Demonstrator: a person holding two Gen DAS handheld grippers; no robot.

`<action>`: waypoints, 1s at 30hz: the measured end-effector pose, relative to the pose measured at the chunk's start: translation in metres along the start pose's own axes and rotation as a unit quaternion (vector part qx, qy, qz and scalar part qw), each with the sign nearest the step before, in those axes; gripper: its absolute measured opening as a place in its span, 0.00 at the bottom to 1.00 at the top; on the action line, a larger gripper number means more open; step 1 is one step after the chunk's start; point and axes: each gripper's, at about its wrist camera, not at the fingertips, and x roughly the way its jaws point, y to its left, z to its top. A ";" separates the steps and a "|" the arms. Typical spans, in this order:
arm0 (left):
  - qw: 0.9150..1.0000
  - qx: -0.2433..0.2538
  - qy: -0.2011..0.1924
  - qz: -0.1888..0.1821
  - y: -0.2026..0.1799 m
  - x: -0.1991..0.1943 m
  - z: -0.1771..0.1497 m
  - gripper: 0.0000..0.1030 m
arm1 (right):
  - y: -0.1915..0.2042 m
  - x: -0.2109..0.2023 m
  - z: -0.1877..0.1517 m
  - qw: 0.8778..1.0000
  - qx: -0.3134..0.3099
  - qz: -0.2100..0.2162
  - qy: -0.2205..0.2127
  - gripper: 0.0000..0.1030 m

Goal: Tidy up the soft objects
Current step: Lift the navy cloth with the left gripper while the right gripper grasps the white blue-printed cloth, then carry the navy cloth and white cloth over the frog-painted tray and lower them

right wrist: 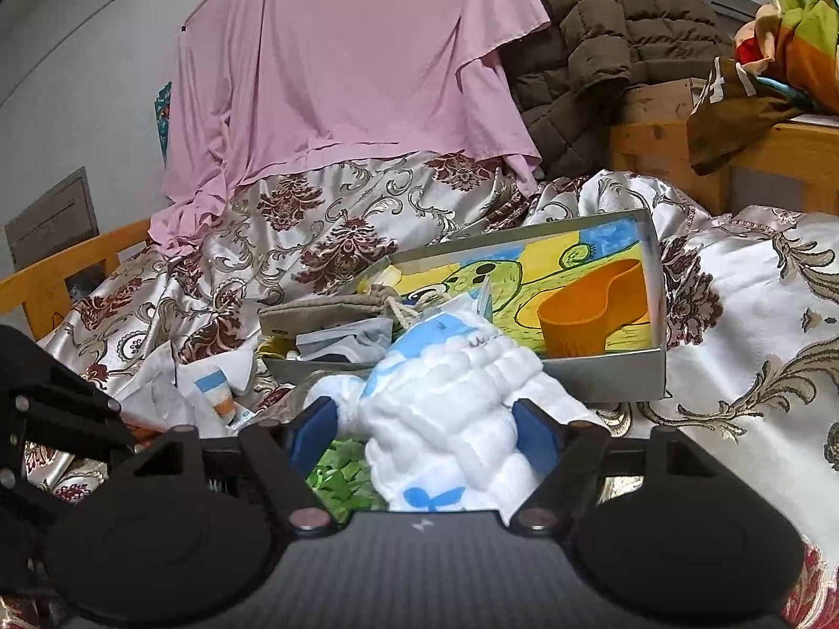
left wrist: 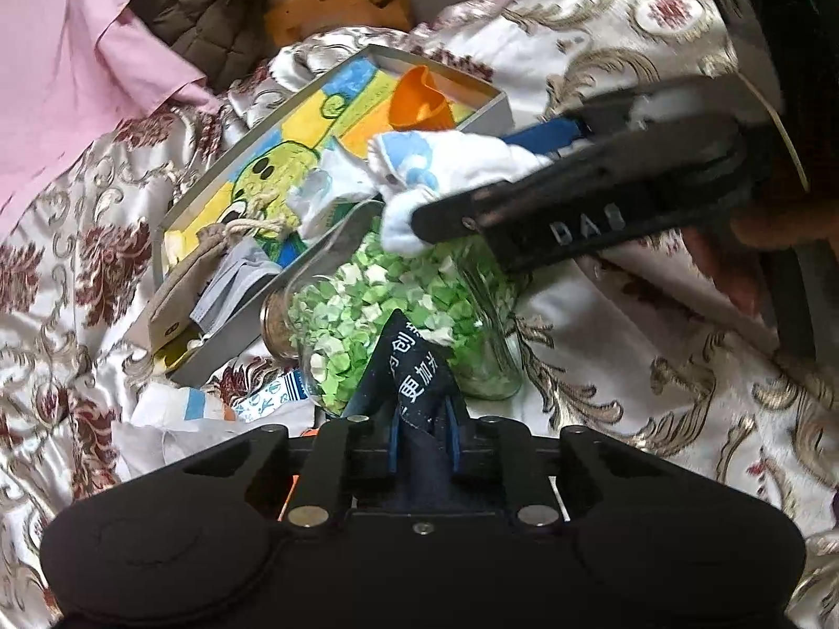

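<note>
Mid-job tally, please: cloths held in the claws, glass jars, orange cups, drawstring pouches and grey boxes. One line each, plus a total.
Held cloths: 2, the white-and-blue cloth and the dark printed cloth
Glass jar of green paper stars: 1
Orange cup: 1
Drawstring pouch: 1
Grey box: 1
Total: 6

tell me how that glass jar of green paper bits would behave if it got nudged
The glass jar lies on its side on the rumpled satin bedspread, so it may roll, though the soft folds could check it. Being glass, it looks rigid and breakable. Packed nearly full, it is probably glass-heavy rather than content-heavy.
</note>
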 end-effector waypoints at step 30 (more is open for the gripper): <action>0.970 -0.233 -0.053 0.046 0.028 -0.038 0.011 0.12 | 0.011 -0.019 -0.002 0.999 -0.035 -0.031 0.012 0.33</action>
